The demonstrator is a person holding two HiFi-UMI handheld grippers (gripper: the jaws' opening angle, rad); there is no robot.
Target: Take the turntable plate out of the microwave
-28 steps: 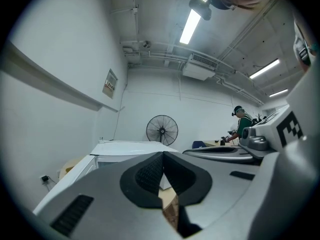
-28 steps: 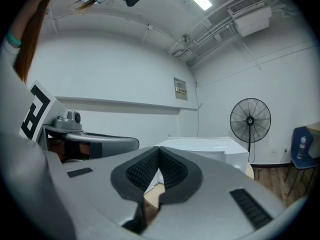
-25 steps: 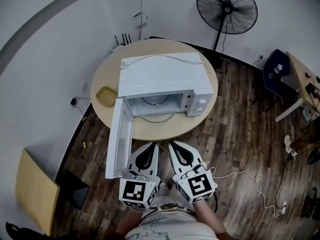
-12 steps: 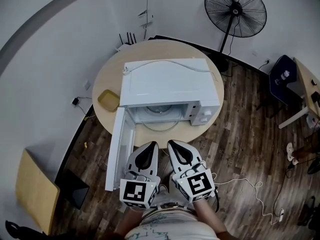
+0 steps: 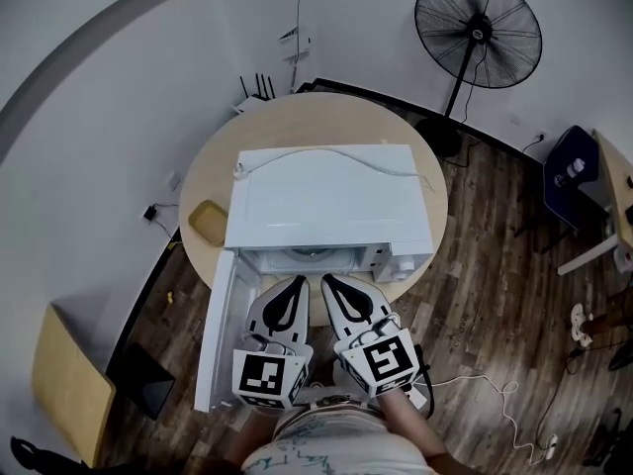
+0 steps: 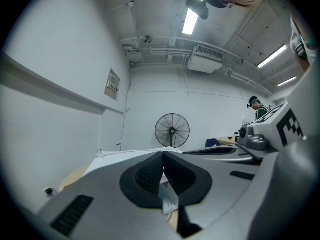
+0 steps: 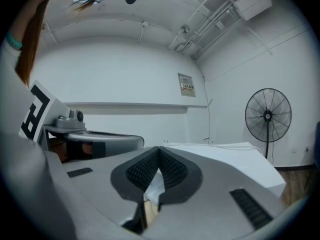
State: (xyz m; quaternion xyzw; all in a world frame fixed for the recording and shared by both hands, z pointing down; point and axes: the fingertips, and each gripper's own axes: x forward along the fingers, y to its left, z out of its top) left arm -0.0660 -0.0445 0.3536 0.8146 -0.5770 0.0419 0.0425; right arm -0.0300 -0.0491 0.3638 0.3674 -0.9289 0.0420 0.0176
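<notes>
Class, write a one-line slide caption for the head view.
Left gripper and right gripper, both shut, face the open microwave; its turntable plate sits inside.

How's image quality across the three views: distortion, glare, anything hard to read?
Head view: strong fisheye, walls bow, corners dim; microwave top evenly lit, cavity dimmer and mostly hidden, turntable plate barely shows. Left gripper view: black circular vignette, ceiling strip light blown out, left gripper fills the bottom. Right gripper view: same vignette, even light, fan crisp.

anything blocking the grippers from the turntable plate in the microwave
Nothing visible. The microwave door is swung open leftward; the turntable plate lies inside, ahead of the left gripper and right gripper.
</notes>
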